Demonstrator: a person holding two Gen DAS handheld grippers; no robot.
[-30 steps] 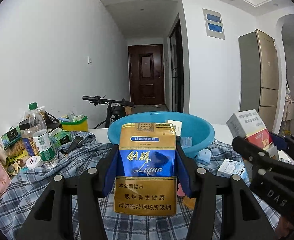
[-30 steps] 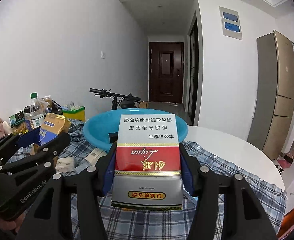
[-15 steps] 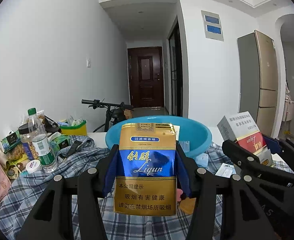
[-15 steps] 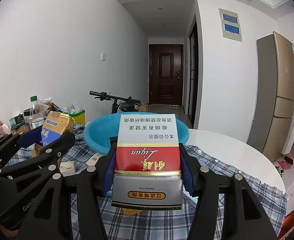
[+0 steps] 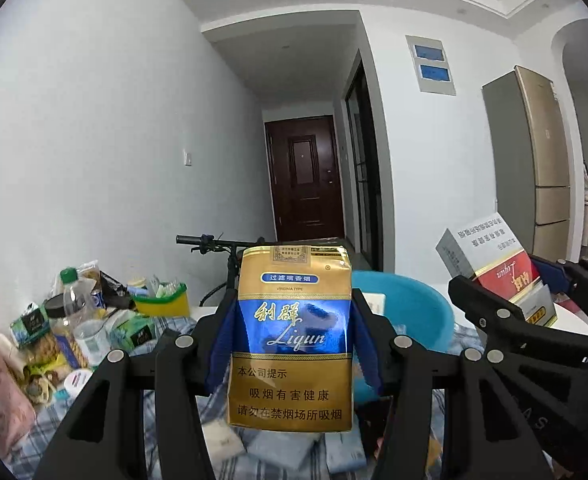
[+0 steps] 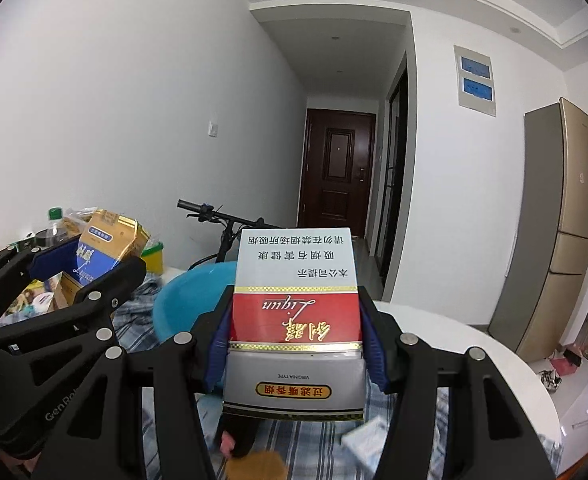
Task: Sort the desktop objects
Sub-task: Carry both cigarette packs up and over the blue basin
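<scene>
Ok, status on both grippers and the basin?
Left gripper shut on gold-blue pack, upright. Right gripper shut on red-white pack, upside down. Blue basin just ahead, nothing between.

My left claw is matte black plastic with angular, strutted fingers, round silver screws at the joints and blue pads inside. My right claw matches it (white "GenRo…" lettering marks the left one's side).

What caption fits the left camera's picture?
Left claw grips a gold-and-blue cigarette pack above a blue basin.
</scene>
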